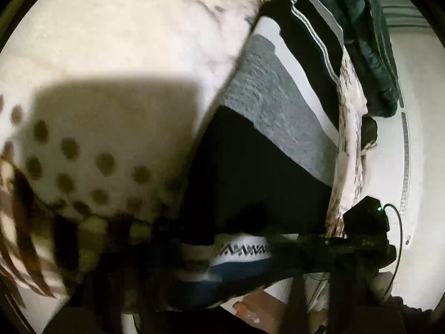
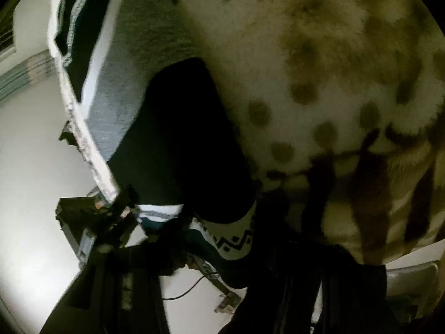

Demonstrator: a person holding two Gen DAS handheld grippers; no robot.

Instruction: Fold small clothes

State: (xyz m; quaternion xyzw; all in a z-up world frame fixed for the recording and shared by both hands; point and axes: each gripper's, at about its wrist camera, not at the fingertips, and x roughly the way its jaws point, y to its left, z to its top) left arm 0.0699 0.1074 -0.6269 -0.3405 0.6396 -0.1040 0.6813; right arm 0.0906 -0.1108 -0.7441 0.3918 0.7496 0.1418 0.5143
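Note:
A black garment (image 1: 250, 172) with a white zigzag-patterned band (image 1: 242, 247) and a blue edge fills the middle of the left wrist view; it also shows in the right wrist view (image 2: 189, 139). A fuzzy white garment with brown dots (image 1: 91, 144) hangs close to both cameras and fills the upper right of the right wrist view (image 2: 319, 69). The left gripper (image 1: 133, 239) is dark and blurred at the patterned band. The right gripper (image 2: 281, 222) is dark at the dotted cloth's lower edge. Neither gripper's jaws show clearly.
A grey knit piece (image 1: 278, 111), a black piece with white stripes (image 1: 308, 36) and a dark green garment (image 1: 370, 44) lie in a row on the white table (image 1: 389, 167). A black device with a cable (image 1: 367, 217) sits by the table's edge.

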